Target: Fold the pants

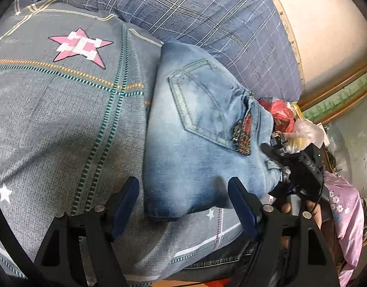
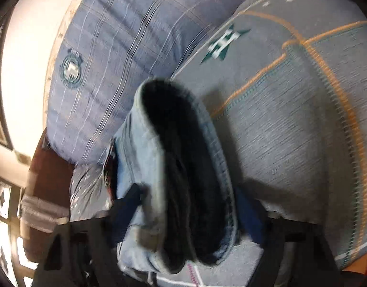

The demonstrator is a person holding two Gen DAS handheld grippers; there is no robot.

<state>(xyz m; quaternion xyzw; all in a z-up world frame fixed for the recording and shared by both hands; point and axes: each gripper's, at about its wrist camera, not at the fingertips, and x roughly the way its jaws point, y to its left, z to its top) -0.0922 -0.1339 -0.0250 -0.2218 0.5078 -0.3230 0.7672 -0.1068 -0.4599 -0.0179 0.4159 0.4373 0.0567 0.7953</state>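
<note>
1. Grey bedcover [image 1: 63,119] with pink star print and teal-orange stitched lines, spread over the bed; blue checked quilt [image 1: 207,12] bunched behind it, pale wall beyond.
2. Light-blue jeans [image 1: 202,129] folded into a thick bundle on the grey bedcover, back pocket up, beaded patch by the pocket's corner.
3. Left gripper [image 1: 183,205] low over the near edge of the bundle, jaws spread wide, one blue pad on either side of the denim's near corner, nothing clamped.
4. Right gripper [image 1: 300,167] at the far right end of the bundle, black body touching the denim's edge.
5. From the right wrist view, blurred: folded layers of the jeans [image 2: 183,167] seen end-on, dark inside, sitting between the right gripper's [image 2: 190,205] blue pads; jaws closed against both sides of the stack.
6. Red and yellow plastic bags [image 1: 284,114] just past the jeans; pink floral cloth [image 1: 346,205] at the right edge.
</note>
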